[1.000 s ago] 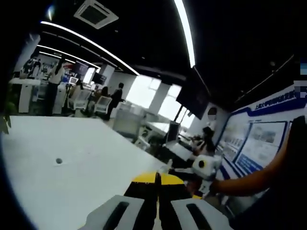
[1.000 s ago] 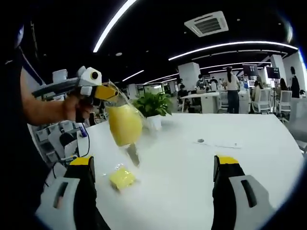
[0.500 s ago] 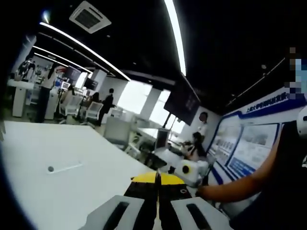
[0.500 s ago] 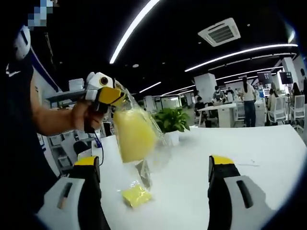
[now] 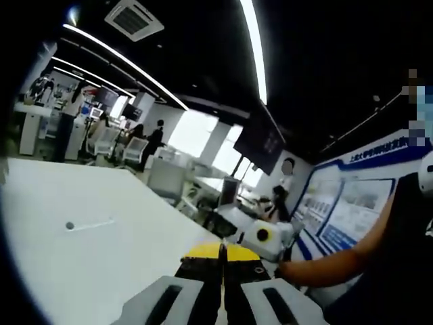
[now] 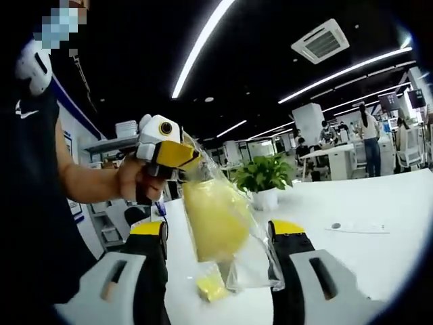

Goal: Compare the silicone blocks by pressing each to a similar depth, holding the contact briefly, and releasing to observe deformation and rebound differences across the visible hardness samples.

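Silicone block (image 6: 208, 220) in its clear bag (image 6: 233, 233), hanging from my left gripper (image 6: 191, 157) over the white desk (image 6: 379, 247).

Seen from my right gripper view, the yellow block sat inside the bag, whose top was pinched between my left fingers, held up by my hand (image 6: 139, 183). It hung between the spread fingers of my right gripper (image 6: 220, 233), touching neither that I could tell. A smaller yellow block (image 6: 212, 287) lay on the desk beneath. In my left gripper view, my left gripper (image 5: 222, 252) showed its fingers pressed together, with my right gripper (image 5: 265, 236) to their right. A potted plant (image 6: 267, 181) stood far back.
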